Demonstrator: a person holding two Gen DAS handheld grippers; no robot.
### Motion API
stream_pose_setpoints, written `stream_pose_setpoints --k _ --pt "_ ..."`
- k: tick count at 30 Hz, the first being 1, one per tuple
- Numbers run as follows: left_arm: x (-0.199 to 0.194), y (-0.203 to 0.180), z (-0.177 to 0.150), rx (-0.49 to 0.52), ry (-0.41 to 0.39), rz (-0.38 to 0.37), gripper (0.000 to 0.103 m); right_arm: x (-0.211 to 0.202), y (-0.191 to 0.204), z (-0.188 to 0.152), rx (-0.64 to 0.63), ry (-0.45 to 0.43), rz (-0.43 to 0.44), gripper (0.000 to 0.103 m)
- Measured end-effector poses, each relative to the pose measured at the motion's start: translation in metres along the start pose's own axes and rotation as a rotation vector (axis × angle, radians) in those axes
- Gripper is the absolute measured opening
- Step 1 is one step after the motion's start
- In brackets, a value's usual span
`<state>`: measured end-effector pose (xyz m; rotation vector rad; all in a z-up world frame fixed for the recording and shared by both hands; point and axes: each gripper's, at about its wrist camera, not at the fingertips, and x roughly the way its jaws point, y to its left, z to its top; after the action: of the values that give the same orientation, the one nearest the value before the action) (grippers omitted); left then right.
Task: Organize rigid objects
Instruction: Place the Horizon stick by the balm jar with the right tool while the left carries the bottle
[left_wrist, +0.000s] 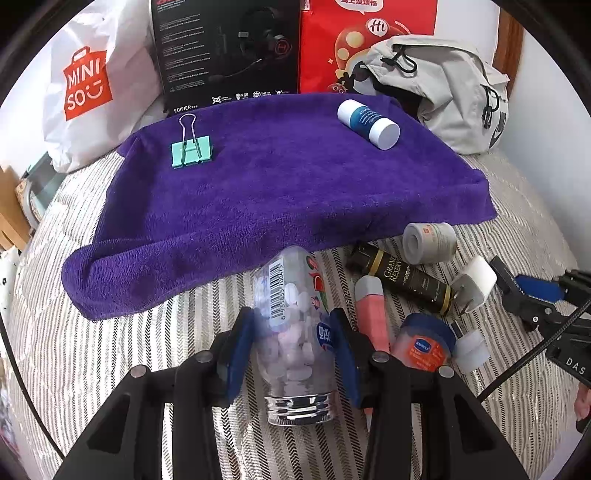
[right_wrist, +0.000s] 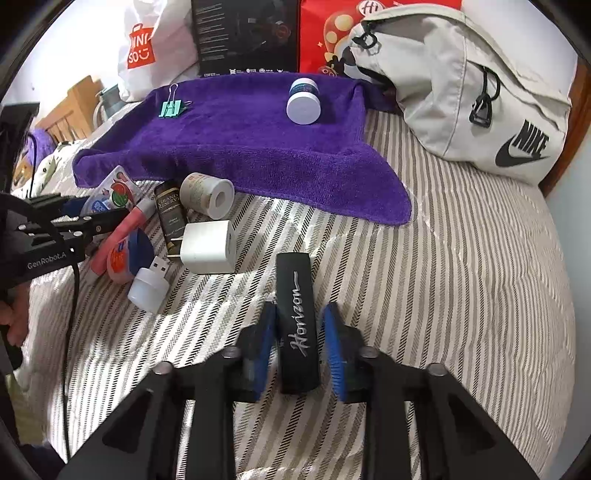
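On the striped bed (left_wrist: 110, 350), the left claw (left_wrist: 291, 354) grips a slick clear candy bottle (left_wrist: 295, 332) mid-body; the right claw (right_wrist: 299, 350) straddles a stiff black case (right_wrist: 297, 325), not yet closed.

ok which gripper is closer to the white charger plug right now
Right. The right gripper straddles the black Horizon case, just short of the white charger plug. The left gripper holds the candy bottle, beyond the pink tube.

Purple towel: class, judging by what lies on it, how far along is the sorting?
Done: a binder clip and a white-capped bottle lie on the purple towel. In hand: the left tongs grip a candy bottle; the right tongs straddle a black case. Left: a clutter pile on the bedspread.
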<state>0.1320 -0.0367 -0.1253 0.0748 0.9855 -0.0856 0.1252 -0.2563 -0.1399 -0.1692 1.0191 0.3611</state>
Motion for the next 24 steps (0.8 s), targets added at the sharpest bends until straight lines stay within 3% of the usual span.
stream_pose_setpoints --k 7,15,24 --pt "-0.010 0.021 -0.006 -0.071 0.026 -0.094 0.039 -0.010 -0.019 -0.010 0.105 0.017 0.105 0.022" --pt "-0.024 0.039 -0.007 -0.104 0.008 -0.075 0.039 -0.026 -0.026 -0.011 0.136 0.001 0.120 0.022" --pt "-0.031 0.046 0.000 -0.098 -0.002 -0.077 0.039 -0.035 -0.011 0.010 0.121 -0.018 0.179 0.022"
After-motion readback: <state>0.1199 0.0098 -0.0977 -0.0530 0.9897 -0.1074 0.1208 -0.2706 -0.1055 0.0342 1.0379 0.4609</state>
